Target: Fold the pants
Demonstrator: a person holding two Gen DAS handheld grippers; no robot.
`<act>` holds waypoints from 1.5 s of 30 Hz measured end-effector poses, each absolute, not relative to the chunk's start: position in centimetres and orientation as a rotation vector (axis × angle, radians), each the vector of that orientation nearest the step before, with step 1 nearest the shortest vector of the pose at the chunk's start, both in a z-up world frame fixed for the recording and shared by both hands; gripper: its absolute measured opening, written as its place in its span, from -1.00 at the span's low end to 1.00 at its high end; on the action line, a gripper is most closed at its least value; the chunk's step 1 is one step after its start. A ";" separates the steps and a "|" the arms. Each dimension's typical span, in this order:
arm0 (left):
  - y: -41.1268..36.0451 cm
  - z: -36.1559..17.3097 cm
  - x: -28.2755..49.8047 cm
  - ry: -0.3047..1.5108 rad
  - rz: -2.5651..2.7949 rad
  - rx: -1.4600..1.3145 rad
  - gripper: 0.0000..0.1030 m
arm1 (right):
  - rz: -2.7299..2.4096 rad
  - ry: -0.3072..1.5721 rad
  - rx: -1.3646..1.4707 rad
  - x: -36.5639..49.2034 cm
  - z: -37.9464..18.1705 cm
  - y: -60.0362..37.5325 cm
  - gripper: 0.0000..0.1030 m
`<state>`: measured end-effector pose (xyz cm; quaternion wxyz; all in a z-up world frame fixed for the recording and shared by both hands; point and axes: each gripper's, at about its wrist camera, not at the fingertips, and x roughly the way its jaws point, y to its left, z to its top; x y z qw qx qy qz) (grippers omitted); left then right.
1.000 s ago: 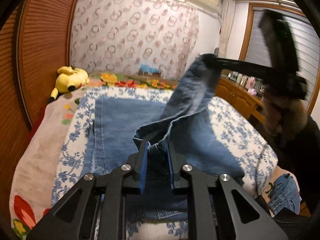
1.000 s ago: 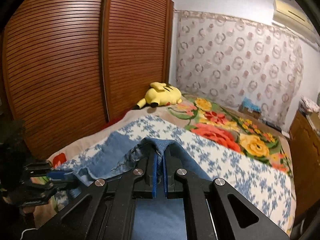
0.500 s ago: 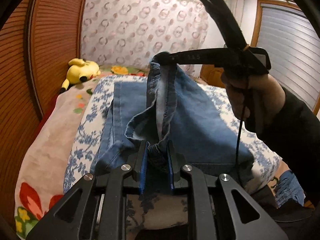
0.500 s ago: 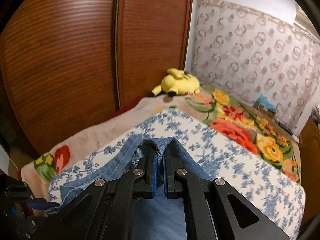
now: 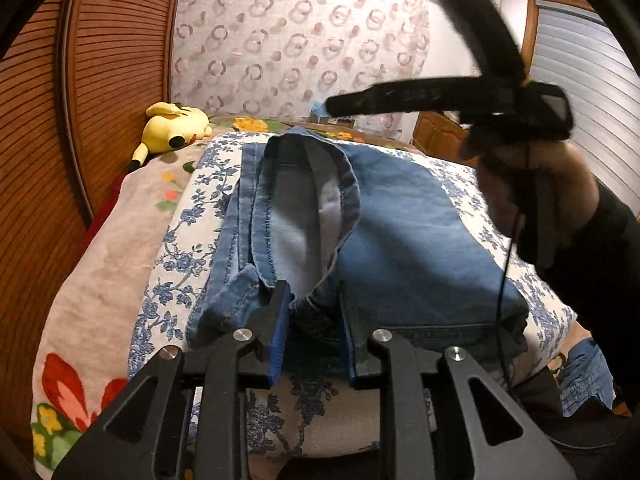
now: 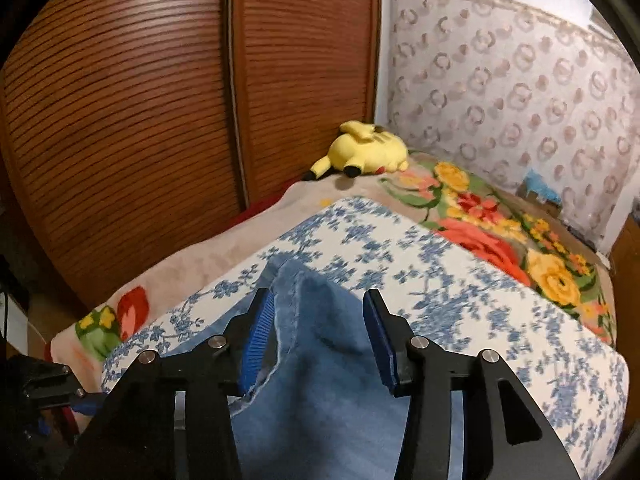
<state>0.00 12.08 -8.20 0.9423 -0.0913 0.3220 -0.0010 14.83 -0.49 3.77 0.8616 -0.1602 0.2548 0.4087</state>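
Note:
Blue denim pants (image 5: 400, 232) lie folded on the blue-flowered sheet (image 5: 176, 248) of the bed. In the left wrist view my left gripper (image 5: 314, 328) is shut on a bunched denim edge at the near end; a flap with pale inside (image 5: 300, 220) runs away from it. My right gripper (image 6: 318, 340) is open, its blue pads either side of the denim's far edge (image 6: 316, 320) without holding it. It also shows from the side in the left wrist view (image 5: 400, 98), raised above the pants.
A yellow plush toy (image 5: 172, 126) lies at the bed's far left corner by the slatted wooden doors (image 6: 160, 120). A floral blanket (image 6: 500, 240) covers the far bed. More denim (image 5: 584, 376) lies on the floor at right.
The right gripper has opened and let go of the denim, which dropped flat onto the pants; it has lifted up. The left gripper still holds its edge.

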 end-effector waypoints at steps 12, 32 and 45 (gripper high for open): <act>14.2 -10.0 0.4 0.719 0.068 -0.197 -0.20 | 0.729 0.500 -0.306 14.3 3.2 -9.1 -0.06; 13.0 -6.8 3.0 0.652 0.039 -0.154 0.36 | 0.688 0.614 -0.226 11.5 -0.2 -14.7 -0.05; 15.9 -9.3 8.2 0.761 0.212 -0.078 0.35 | 0.709 0.655 -0.209 10.9 -1.3 -14.7 -0.05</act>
